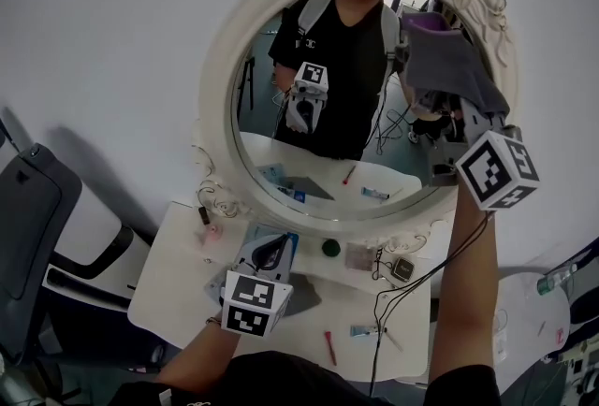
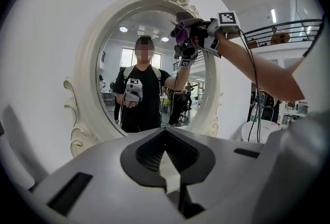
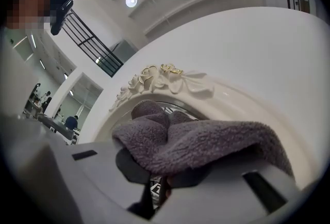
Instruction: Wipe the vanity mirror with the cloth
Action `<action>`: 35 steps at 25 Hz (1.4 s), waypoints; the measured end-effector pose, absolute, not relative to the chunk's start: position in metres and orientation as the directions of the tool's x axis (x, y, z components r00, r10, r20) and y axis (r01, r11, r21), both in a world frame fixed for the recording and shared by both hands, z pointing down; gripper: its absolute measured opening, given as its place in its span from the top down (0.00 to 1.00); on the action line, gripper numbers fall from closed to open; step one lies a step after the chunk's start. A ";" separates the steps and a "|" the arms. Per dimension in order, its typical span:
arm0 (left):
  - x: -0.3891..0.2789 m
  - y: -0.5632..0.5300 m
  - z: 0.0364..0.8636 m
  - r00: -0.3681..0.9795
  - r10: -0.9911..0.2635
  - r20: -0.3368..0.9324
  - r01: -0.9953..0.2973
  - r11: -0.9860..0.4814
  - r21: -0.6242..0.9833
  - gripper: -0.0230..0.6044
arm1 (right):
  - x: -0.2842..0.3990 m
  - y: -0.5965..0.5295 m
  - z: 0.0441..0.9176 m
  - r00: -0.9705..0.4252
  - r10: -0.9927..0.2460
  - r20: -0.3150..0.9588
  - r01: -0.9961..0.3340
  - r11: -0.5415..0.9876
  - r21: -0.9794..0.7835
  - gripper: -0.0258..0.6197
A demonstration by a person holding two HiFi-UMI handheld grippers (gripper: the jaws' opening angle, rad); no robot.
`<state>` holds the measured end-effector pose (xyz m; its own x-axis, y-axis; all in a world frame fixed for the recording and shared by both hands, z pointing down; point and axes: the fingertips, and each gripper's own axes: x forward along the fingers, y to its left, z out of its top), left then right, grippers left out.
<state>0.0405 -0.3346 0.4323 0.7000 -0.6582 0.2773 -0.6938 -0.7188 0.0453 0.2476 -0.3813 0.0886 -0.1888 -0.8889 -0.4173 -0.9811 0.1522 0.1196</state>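
Note:
The oval vanity mirror (image 1: 318, 67) stands in an ornate white frame (image 1: 217, 67) on the white vanity table (image 1: 173, 287). My right gripper (image 1: 432, 94) is raised to the glass's upper right and is shut on a grey-purple cloth (image 1: 451, 58), which drapes over its jaws. In the right gripper view the cloth (image 3: 206, 140) bunches against the glass just under the rose carving (image 3: 165, 76). My left gripper (image 1: 265, 256) hangs low over the table, jaws together, with nothing in them. From the left gripper view, the mirror (image 2: 154, 63) and cloth (image 2: 181, 29) lie ahead.
Small items lie on the table: a dark green round thing (image 1: 329, 248), a red pen (image 1: 329, 348), a pink thing (image 1: 212, 233), a black cable (image 1: 393, 292). A grey chair (image 1: 37, 208) stands at the left, a round white table (image 1: 533, 311) at the right.

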 end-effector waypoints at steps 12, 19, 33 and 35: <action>0.050 -0.331 0.441 0.722 -0.622 0.304 -0.666 -0.744 0.057 0.96 | 0.245 -0.388 0.202 -0.180 -0.933 -0.312 -0.984 0.176 0.041 0.91; 0.051 -0.330 0.441 0.721 -0.621 0.307 -0.663 -0.747 0.046 0.96 | 0.247 -0.390 0.311 -0.123 -0.979 -0.165 -0.992 0.115 0.059 0.91; 0.048 -0.315 0.429 0.718 -0.636 0.282 -0.669 -0.743 0.029 0.96 | 0.249 -0.395 0.472 -0.043 -0.987 0.158 -0.992 0.060 0.106 0.91; 0.044 -0.312 0.429 0.713 -0.640 0.287 -0.673 -0.739 0.025 0.96 | 0.243 -0.393 0.473 0.005 -0.979 0.205 -0.988 0.027 0.153 0.91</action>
